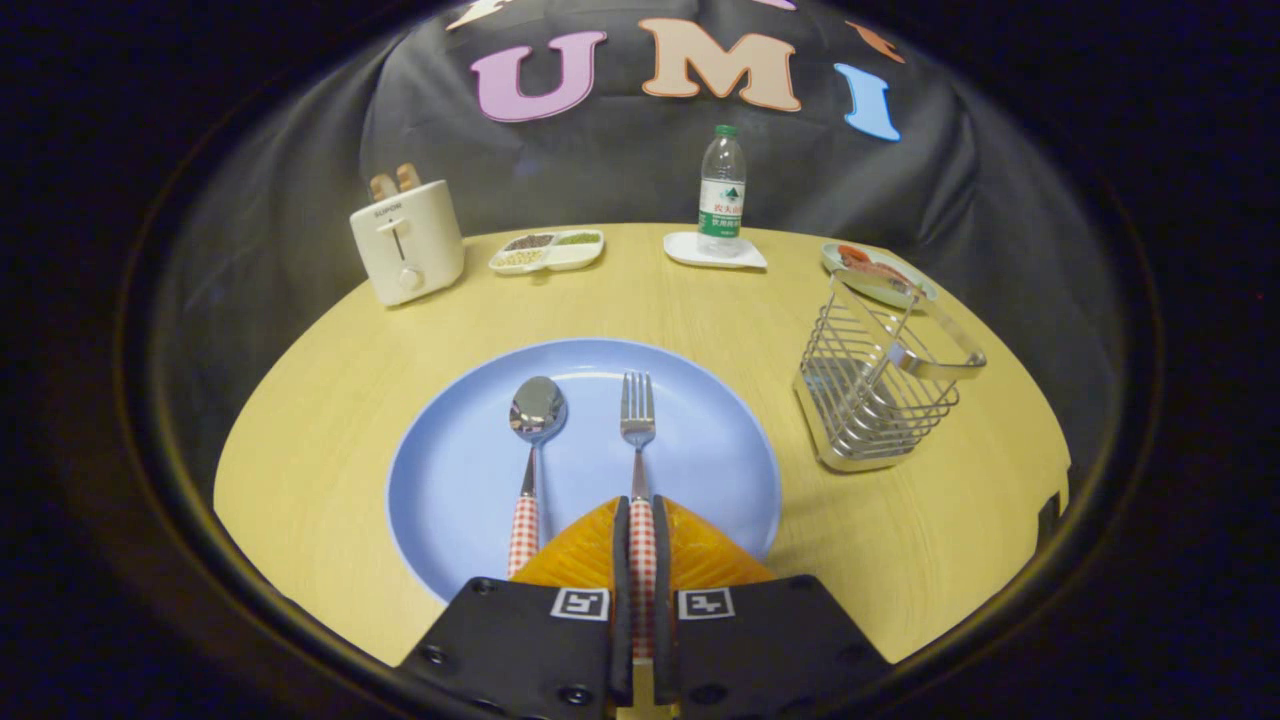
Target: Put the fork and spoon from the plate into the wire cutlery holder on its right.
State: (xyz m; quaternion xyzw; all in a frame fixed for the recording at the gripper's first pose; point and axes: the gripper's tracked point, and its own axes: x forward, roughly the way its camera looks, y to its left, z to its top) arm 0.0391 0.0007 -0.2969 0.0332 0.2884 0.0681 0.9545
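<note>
A blue plate (700, 470) lies on the wooden table just ahead of my fingers. On it a fork (637, 420) with a red-checked handle lies with its tines pointing away. That handle runs between the two fingers, and my gripper (641, 505) is shut on it. A spoon (535, 420) with the same checked handle lies to the left of the fork, its bowl far from me, free of the fingers. The wire cutlery holder (880, 385) stands upright on the table to the right of the plate, with nothing in it.
At the back of the table stand a white toaster (405, 240) with bread in it, a divided dish of grains (548, 250), a water bottle (722, 190) on a white coaster, and a small plate of food (875, 270) behind the holder.
</note>
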